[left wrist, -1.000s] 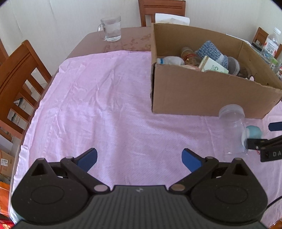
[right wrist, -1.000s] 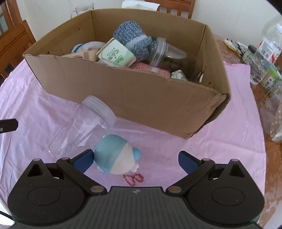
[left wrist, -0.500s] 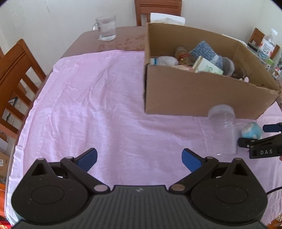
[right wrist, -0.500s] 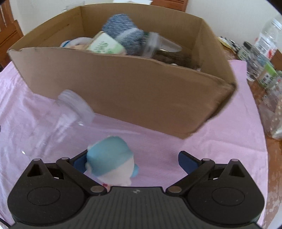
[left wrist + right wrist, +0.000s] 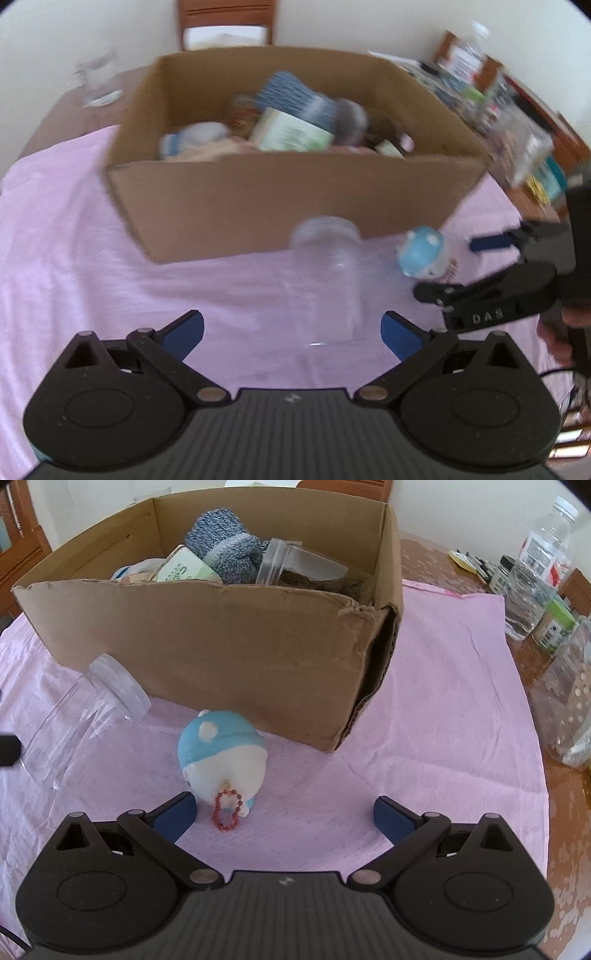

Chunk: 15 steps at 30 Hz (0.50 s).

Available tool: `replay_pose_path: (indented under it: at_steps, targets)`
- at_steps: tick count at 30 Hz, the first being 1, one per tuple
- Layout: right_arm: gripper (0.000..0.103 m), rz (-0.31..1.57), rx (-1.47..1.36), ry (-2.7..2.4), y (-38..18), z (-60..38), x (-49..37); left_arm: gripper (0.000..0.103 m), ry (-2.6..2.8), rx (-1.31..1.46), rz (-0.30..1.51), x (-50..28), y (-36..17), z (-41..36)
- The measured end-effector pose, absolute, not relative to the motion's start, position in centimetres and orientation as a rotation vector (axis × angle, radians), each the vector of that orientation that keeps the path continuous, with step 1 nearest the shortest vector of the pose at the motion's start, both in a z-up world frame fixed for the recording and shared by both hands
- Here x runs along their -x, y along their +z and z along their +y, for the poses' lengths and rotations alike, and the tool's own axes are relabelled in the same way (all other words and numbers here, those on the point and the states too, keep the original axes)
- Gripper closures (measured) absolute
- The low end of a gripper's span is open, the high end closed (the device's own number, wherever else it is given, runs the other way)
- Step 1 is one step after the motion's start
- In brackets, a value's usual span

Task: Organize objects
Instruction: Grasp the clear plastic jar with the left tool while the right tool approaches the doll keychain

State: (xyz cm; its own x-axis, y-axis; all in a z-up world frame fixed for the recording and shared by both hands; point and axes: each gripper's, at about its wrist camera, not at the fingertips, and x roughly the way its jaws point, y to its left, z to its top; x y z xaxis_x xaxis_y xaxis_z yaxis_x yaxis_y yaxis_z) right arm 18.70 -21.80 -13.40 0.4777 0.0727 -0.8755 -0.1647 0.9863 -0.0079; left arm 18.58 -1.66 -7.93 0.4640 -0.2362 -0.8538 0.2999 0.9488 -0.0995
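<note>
A clear plastic jar (image 5: 328, 280) (image 5: 81, 720) lies on its side on the pink cloth, its lid end toward a cardboard box (image 5: 258, 199) (image 5: 207, 650) full of items. Beside it lies a blue-and-white toy figure (image 5: 221, 757) (image 5: 423, 254) with a red bead chain. My left gripper (image 5: 291, 330) is open, with the jar's base just ahead between its fingers. My right gripper (image 5: 282, 814) (image 5: 465, 266) is open too, its left finger close to the toy. Neither holds anything.
Bottles and jars (image 5: 543, 579) crowd the bare table at the right. A glass mug (image 5: 98, 83) stands at the far left corner. A wooden chair (image 5: 227, 22) sits behind the box. The pink cloth (image 5: 443, 709) covers most of the table.
My left gripper has swung right, bringing the jar in front of it. The right gripper has pulled back from the toy, which now lies farther ahead with its chain toward me.
</note>
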Motion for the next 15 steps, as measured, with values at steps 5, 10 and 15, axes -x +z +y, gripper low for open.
replay_pose_path:
  at_steps: [5, 10, 15]
  targets:
    - [0.0, 1.055, 0.108, 0.17, -13.4, -22.1, -18.7, 0.001, -0.334, -0.105, 1.09, -19.0, -9.9, -2.7]
    - [0.0, 1.047, 0.113, 0.182, -13.5, -22.3, -18.6, 0.001, -0.292, -0.118, 1.123, -19.0, -10.8, -1.7]
    - [0.0, 1.04, 0.113, 0.183, -13.6, -22.3, -18.5, 0.001, -0.262, -0.124, 1.137, -18.7, -10.6, -0.1]
